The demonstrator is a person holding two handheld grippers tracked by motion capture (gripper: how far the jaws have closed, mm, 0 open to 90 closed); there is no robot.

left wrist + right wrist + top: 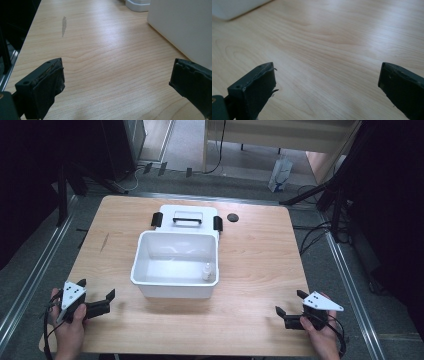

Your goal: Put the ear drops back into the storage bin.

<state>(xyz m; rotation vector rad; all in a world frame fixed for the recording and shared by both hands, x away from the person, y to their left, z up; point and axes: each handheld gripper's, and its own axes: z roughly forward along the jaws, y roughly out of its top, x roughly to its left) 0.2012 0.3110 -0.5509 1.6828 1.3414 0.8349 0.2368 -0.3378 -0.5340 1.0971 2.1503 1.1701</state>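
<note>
From the high view, your left gripper (96,290) and right gripper (289,302) rest jaws apart at the table's (260,255) near corners, flanking the open white box (175,265), a small bottle (206,271) inside; the left gripper view puts the box wall (185,27) just right of the spread jaws; the right gripper view shows spread jaws over bare wood (329,50).

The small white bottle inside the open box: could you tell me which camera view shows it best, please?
The high view: it looks down into the white box, where the small bottle stands at the near right corner. The left gripper view catches the box's outer wall, and the right gripper view a bit of its base.
</note>
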